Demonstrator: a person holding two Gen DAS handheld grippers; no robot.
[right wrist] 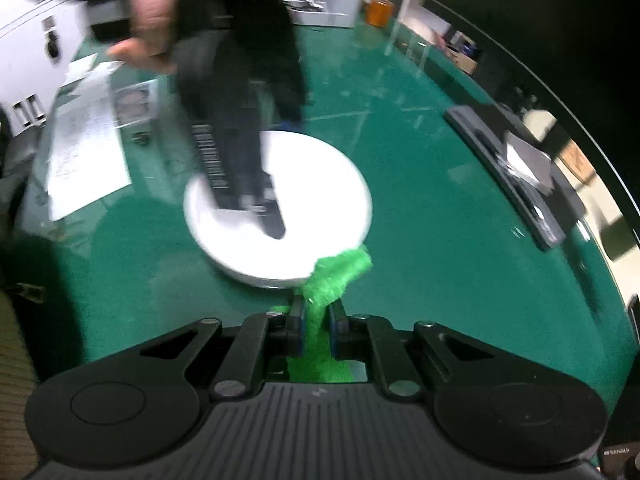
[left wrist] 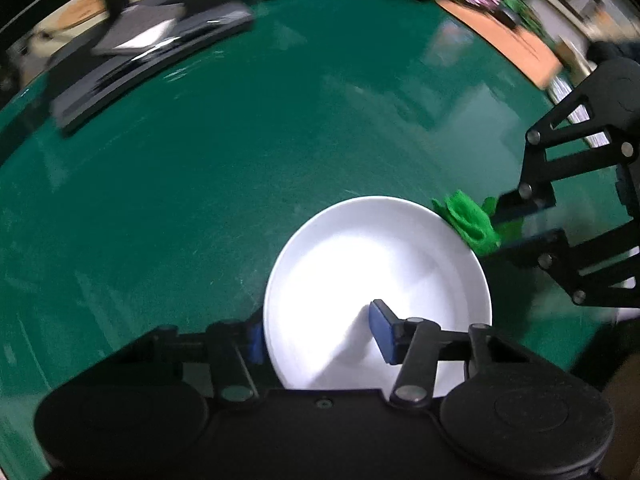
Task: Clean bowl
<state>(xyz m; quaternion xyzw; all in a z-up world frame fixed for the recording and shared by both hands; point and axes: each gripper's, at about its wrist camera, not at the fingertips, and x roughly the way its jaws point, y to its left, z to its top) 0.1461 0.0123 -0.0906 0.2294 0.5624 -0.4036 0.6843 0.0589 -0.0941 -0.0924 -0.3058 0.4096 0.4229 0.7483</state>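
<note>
A smooth, glossy dark-green worktop (left wrist: 240, 152), faintly scratched, carries a round, shallow white bowl (left wrist: 372, 264) of glazed ceramic look near its middle, with flat black slabs (left wrist: 152, 60) and printed paper sheets (right wrist: 86, 148) well apart from it. The left hand-held gripper (left wrist: 320, 336), black with blue rectangular pads, straddles the bowl's near rim, one finger inside and one outside, not visibly pressing on it. The right hand-held gripper (right wrist: 316, 320) is clenched on a nubbly, crumpled bright-green cloth (right wrist: 336, 272) touching the rim.

The left gripper (right wrist: 276, 216) and hand (right wrist: 148, 20) gripping it are motion-blurred.
</note>
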